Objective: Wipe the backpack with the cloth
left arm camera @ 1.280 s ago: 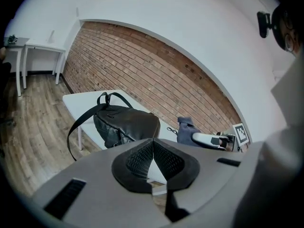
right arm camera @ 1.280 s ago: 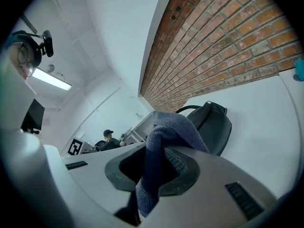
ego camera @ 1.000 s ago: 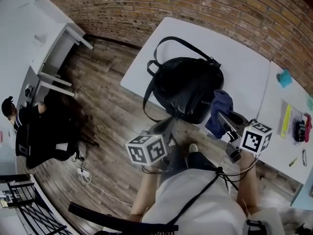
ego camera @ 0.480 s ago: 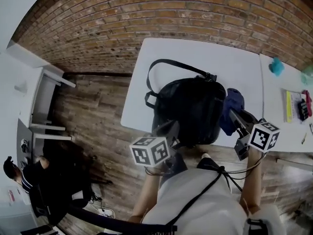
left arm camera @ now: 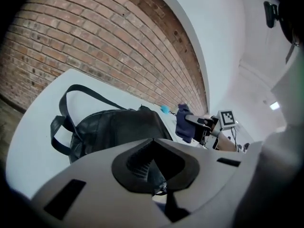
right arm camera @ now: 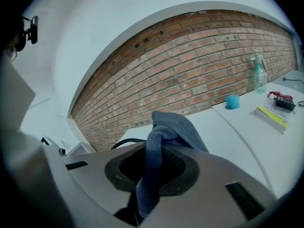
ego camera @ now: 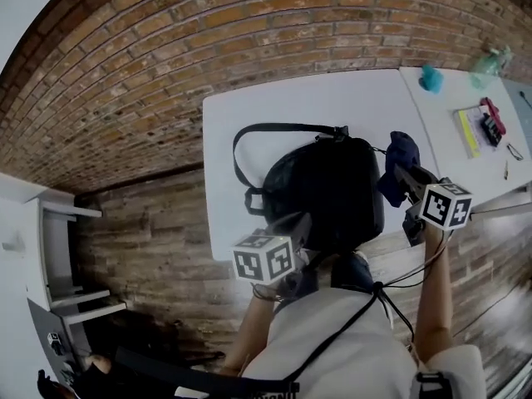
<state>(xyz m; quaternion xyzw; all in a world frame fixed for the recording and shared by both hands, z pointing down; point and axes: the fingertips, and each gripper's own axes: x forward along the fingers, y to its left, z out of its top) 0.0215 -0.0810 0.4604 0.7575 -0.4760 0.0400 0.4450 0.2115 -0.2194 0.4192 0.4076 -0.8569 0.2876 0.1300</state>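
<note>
Brick wall (ego camera: 249, 23) backs a white bench (ego camera: 332, 98), where the black backpack (ego camera: 332, 189) lies by the front edge, its strap looping toward 10 o'clock. Left tongs (ego camera: 298, 223), pressed together, sit at the backpack's 6 o'clock edge. Right tongs (ego camera: 402, 174) pinch the blue cloth (ego camera: 399, 155) just beside the backpack at 3 o'clock.

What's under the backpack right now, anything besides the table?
The backpack lies on the white table; its strap loop rests on bare tabletop beside it. Anything beneath the bag's body is covered and cannot be seen.
</note>
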